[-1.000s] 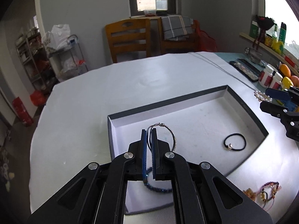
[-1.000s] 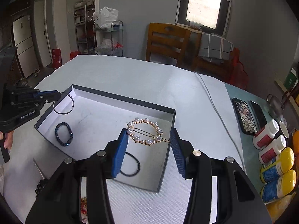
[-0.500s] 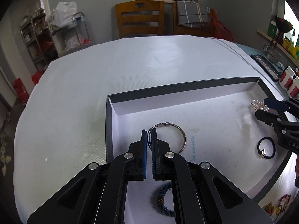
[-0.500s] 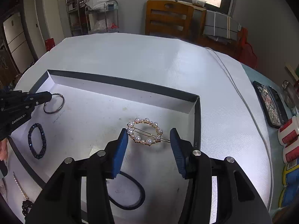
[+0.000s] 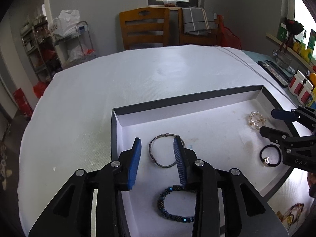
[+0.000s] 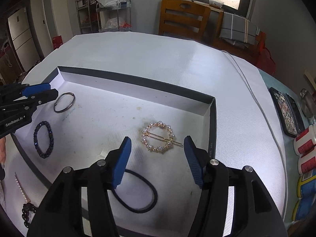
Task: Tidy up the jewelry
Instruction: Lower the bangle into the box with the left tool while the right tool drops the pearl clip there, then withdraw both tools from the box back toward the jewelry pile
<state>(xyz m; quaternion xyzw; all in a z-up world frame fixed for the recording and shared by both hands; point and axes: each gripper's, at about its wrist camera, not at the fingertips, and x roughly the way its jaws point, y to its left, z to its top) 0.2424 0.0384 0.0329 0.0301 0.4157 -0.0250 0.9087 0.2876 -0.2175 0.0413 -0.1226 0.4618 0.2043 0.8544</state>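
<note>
A shallow white box with dark rim (image 5: 187,96) (image 6: 138,79) lies on the table. In it lie a thin silver bangle (image 5: 165,151) (image 6: 64,102), a dark blue beaded bracelet (image 5: 174,204) (image 6: 43,139), a pearl circle hair clip (image 5: 256,120) (image 6: 159,137) and a black hair tie (image 5: 269,155) (image 6: 138,191). My left gripper (image 5: 158,150) (image 6: 42,92) is open just above the bangle, which lies flat between the fingertips. My right gripper (image 6: 158,154) (image 5: 273,122) is open and empty, just behind the pearl clip.
Outside the box at the near side lie a pearl hair pin and dark beads (image 6: 23,195) and a tangle of colourful bracelets (image 5: 290,215). Phones (image 6: 286,110) and bottles (image 6: 305,154) stand at the right table edge. A white cable (image 6: 254,98) runs along the cloth. Chairs stand beyond.
My left gripper has opened and let go of the silver bangle, which now lies on the box floor. The pearl clip has dropped from between the right fingers onto the box floor.
</note>
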